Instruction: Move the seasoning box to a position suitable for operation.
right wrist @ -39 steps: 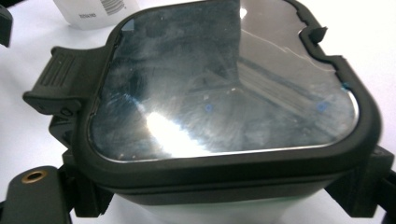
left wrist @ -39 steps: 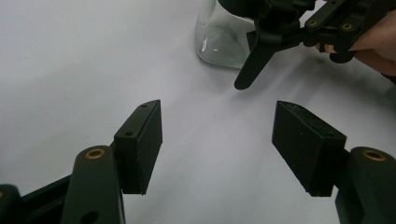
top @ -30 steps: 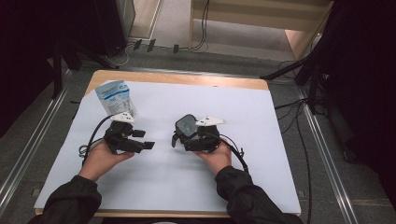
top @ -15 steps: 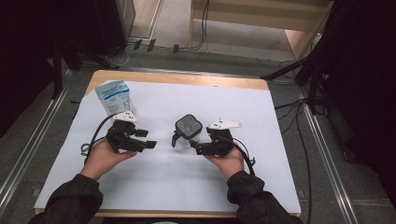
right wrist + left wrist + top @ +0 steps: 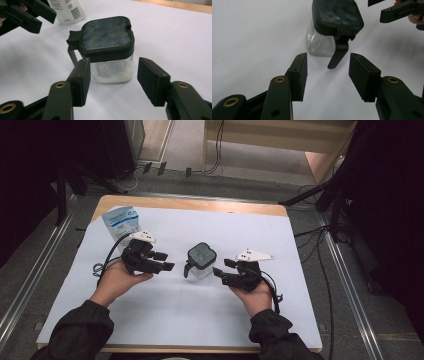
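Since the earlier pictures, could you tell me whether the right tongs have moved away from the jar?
Yes. In the high view the right tongs have backed off to the right of the lidded jar, toward the table's right edge, closing partway on nothing.

Nothing here can really be read. The white pouch (image 5: 119, 219) at the far left of the tabletop (image 5: 300, 250) carries a blue label and lines of small print, and a barcode with a green mark shows on it, but all too blurred to make out.
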